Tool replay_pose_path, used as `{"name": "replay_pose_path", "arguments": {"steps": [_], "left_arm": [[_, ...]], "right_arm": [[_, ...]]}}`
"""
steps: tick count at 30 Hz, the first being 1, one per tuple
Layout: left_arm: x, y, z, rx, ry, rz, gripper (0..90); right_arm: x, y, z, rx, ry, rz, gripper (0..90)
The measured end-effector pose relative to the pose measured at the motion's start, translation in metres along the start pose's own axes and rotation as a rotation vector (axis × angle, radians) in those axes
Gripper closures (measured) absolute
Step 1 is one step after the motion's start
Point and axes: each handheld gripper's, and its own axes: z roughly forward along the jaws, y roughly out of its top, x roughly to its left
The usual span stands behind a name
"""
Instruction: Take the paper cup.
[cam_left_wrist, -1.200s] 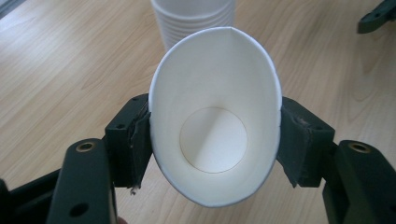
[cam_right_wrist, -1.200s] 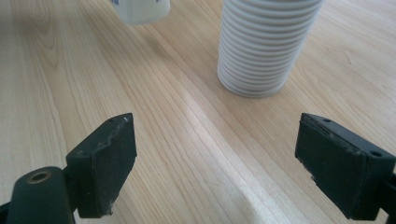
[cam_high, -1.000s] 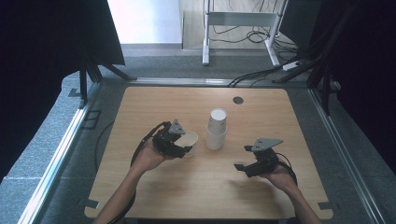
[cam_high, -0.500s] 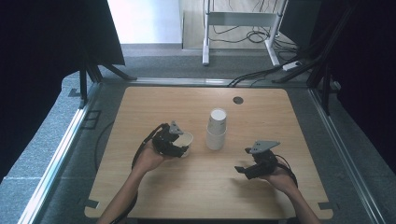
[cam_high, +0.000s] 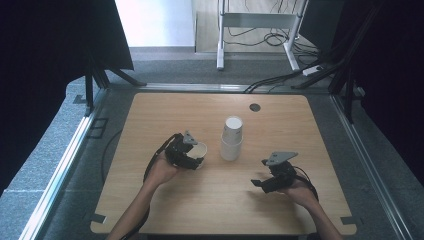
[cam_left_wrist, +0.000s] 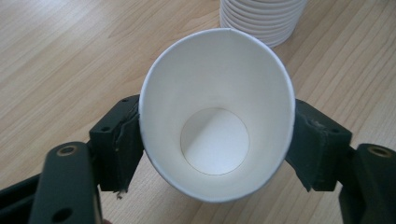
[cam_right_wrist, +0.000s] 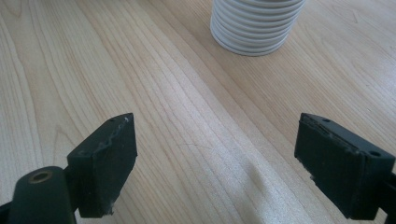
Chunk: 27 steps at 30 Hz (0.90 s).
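A single white paper cup (cam_left_wrist: 217, 93) sits between the pads of my left gripper (cam_left_wrist: 217, 140), mouth towards the camera, and both pads touch its sides. The jaws have just been opening, with the cup still between them. In the high view this cup (cam_high: 200, 149) is low over the table, left of a tall stack of white paper cups (cam_high: 231, 139). My right gripper (cam_high: 257, 184) rests at the table's right front, open with nothing between its jaws, pointing at the foot of the stack (cam_right_wrist: 257, 28).
The wooden table (cam_high: 150, 200) has a small dark round grommet (cam_high: 255, 107) at the back. Black curtains stand on both sides, and a white metal frame (cam_high: 260, 20) with cables sits on the floor beyond the table.
My left gripper has come down a little with the cup, and its jaws stand wider. The right gripper has stayed where it was.
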Motion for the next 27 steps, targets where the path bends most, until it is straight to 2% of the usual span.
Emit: {"name": "replay_pose_path", "arguments": {"steps": [8,11,14,20,27], "left_arm": [[-0.001,-0.001,0.001,-0.025,-0.022,-0.039,14.1],[0.0,-0.001,-0.001,-0.035,-0.017,-0.051,13.7],[0.0,0.0,-0.003,-0.053,-0.033,-0.061,12.2],[-0.001,0.001,-0.007,-0.075,-0.045,-0.059,9.9],[-0.005,0.002,-0.013,-0.088,-0.039,-0.054,7.6]], "right_arm": [[0.0,-0.001,0.0,0.003,0.0,0.002,13.2],[0.0,-0.001,0.0,0.007,0.001,0.0,13.2],[0.0,-0.002,0.001,0.008,0.0,-0.001,13.2],[0.001,-0.003,0.001,0.012,0.0,-0.002,13.2],[0.001,-0.004,0.002,0.009,-0.006,0.0,13.2]]}}
